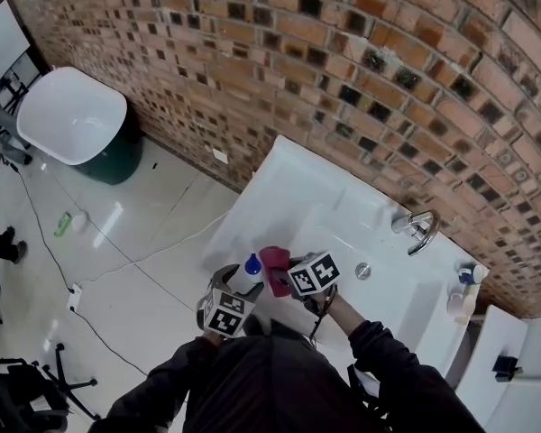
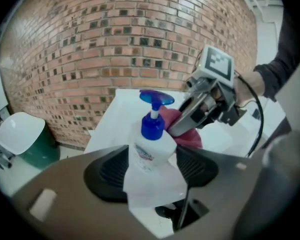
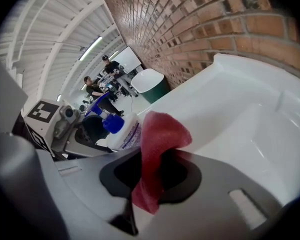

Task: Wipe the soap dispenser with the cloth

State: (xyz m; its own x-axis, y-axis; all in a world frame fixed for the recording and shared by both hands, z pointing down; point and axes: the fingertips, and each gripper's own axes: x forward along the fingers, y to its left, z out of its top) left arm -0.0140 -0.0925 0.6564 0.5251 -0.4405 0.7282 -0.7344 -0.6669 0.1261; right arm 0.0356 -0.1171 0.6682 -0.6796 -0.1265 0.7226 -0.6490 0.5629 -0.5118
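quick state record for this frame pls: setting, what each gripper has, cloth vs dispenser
setting: white sink against a brick wall, chrome faucet on it
left gripper: jaws wide apart, white plastic soap dispenser with blue pump upright between them, pads close beside its sides, no clear squeeze
right gripper: shut on red cloth, a fold standing up past the jaws
cloth vs dispenser: cloth right beside the pump, on the person's right; contact unclear

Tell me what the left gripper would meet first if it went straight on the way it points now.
The soap dispenser, standing between its fingers; the red cloth in the right gripper probably lies just behind it.
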